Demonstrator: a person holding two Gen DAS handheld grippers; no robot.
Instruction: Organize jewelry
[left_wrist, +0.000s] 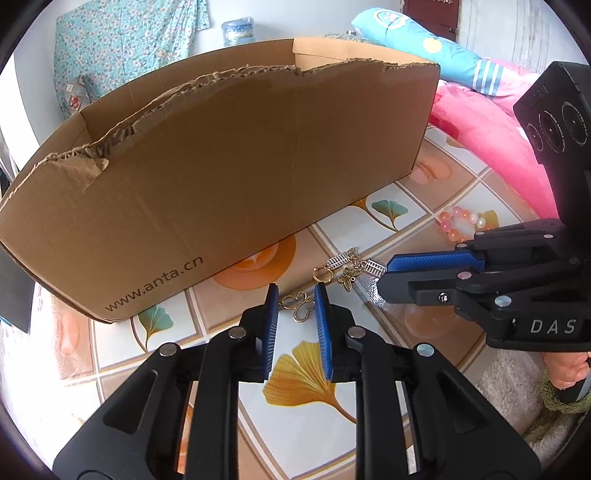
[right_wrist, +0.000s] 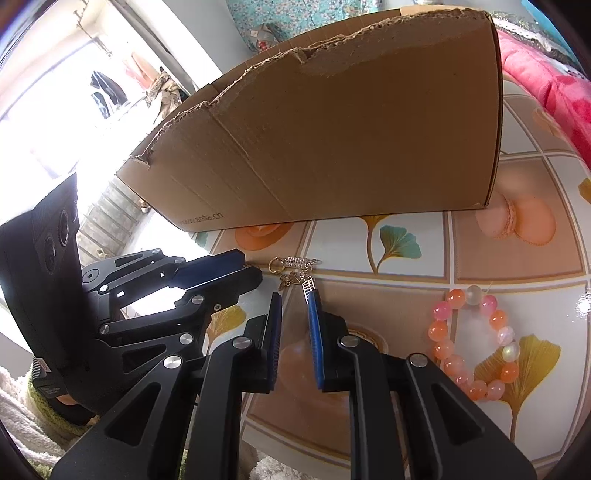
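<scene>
Patterned ginkgo-leaf tablecloth (left_wrist: 310, 373) carries a torn cardboard box (left_wrist: 221, 177) in the left wrist view, where the left gripper (left_wrist: 296, 295) stands slightly parted around a gold butterfly charm (left_wrist: 300, 308), while the right wrist view shows the right gripper (right_wrist: 295, 299), slightly parted and empty, beside a charm chain (right_wrist: 295, 271) and bead bracelet (right_wrist: 476, 339).

Bright daylight, window (right_wrist: 55, 110) blown out; glare on tablecloth (right_wrist: 580, 306); strong fisheye bending, dark vignette corners.
</scene>
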